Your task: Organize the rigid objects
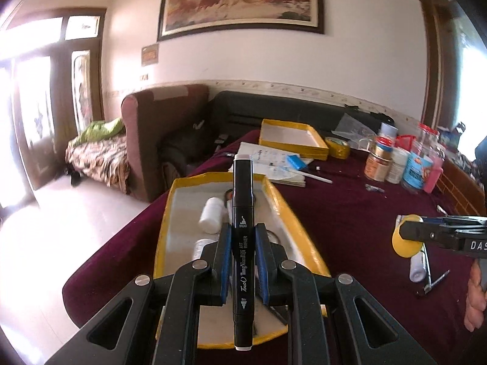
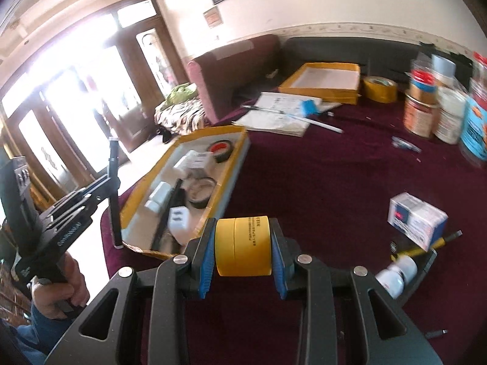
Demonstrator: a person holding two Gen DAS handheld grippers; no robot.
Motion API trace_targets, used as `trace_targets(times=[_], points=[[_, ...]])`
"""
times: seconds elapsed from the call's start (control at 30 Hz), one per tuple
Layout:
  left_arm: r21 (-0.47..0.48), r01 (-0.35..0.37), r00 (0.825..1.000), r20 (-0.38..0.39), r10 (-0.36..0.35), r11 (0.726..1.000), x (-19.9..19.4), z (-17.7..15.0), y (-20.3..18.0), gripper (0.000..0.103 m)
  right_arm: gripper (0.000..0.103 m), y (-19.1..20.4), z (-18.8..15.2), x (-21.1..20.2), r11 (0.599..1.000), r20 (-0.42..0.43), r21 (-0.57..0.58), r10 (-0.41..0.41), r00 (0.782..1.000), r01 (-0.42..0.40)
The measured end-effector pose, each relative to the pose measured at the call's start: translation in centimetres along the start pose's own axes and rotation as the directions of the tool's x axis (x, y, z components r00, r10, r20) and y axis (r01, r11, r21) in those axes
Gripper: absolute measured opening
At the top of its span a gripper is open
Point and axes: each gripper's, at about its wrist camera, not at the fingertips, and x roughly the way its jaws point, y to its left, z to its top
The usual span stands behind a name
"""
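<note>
The near tray (image 2: 234,164) sat at the table's (image 2: 319,182) left edge, with a tape ring (image 2: 221,149) at its far end and boxes and bottles nearer. Above it a marker (image 1: 243,243) stood between the left gripper's (image 1: 243,252) pads. A second tray (image 2: 322,82) lay farther back, papers (image 2: 274,112) before it and a tape roll (image 2: 380,88) just right of it. Jars (image 2: 423,112) crowded the far right. To the right, a small box (image 2: 417,217) lay near a bottle (image 2: 395,275). The right gripper (image 2: 243,246) held a tape roll (image 2: 243,246) over the table.
</note>
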Motion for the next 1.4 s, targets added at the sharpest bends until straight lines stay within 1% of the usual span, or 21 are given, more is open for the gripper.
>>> trace_targets(times=[0.13,0.23,0.33,0.4,0.6,0.73,0.97,1.03,1.1,1.27,1.4], points=[[-0.057,0.008,0.999,-0.043,-0.011,0.998,1.8,0.2,2.0,0.016,0.031,2.4,2.8,2.1,0.999,-0.017,-0.03,0.033,0.999,-0.034],[-0.104,0.051,0.994,-0.091,-0.06,0.993,3.7,0.1,3.2,0.016,0.031,3.9,4.6,4.9,0.998,-0.053,-0.035,0.049,0.997,-0.051],[-0.129,0.06,0.99,-0.12,-0.076,0.99,5.0,0.1,3.9,0.016,0.031,5.0,6.3,7.8,0.997,-0.094,-0.027,0.069,0.993,-0.072],[-0.13,0.063,0.988,-0.131,-0.08,0.989,5.6,0.1,4.0,0.016,0.031,5.6,7.4,9.6,0.996,-0.112,-0.024,0.079,0.991,-0.082],[-0.121,0.042,0.984,-0.169,-0.063,0.992,7.4,0.2,4.9,0.016,0.031,7.9,10.1,14.9,0.996,-0.158,-0.053,0.063,0.985,-0.072],[-0.146,0.044,0.979,-0.189,-0.071,0.988,8.3,0.3,5.9,0.016,0.031,9.7,11.4,18.4,0.994,-0.18,-0.071,0.066,0.981,-0.08],[-0.158,0.023,0.973,-0.223,-0.058,0.987,9.7,-0.5,6.4,0.016,0.031,11.4,12.9,24.1,0.994,-0.238,-0.086,0.043,0.97,-0.066],[-0.167,0.015,0.971,-0.232,-0.054,0.986,10.1,-0.7,6.8,0.016,0.031,11.9,13.1,25.4,0.993,-0.26,-0.111,0.017,0.966,-0.047],[-0.171,0.012,0.969,-0.241,-0.053,0.985,10.4,-0.9,7.1,0.016,0.031,12.2,13.1,26.6,0.993,-0.278,-0.108,0.008,0.961,-0.04],[-0.183,0.01,0.965,-0.256,-0.057,0.983,10.8,-1.4,7.6,0.016,0.032,12.9,12.9,28.5,0.992,-0.303,-0.121,-0.01,0.953,-0.029],[-0.187,0.013,0.966,-0.252,-0.06,0.982,10.8,-1.4,7.8,0.016,0.032,13.2,12.5,29.3,0.992,-0.315,-0.126,-0.021,0.949,-0.02]])
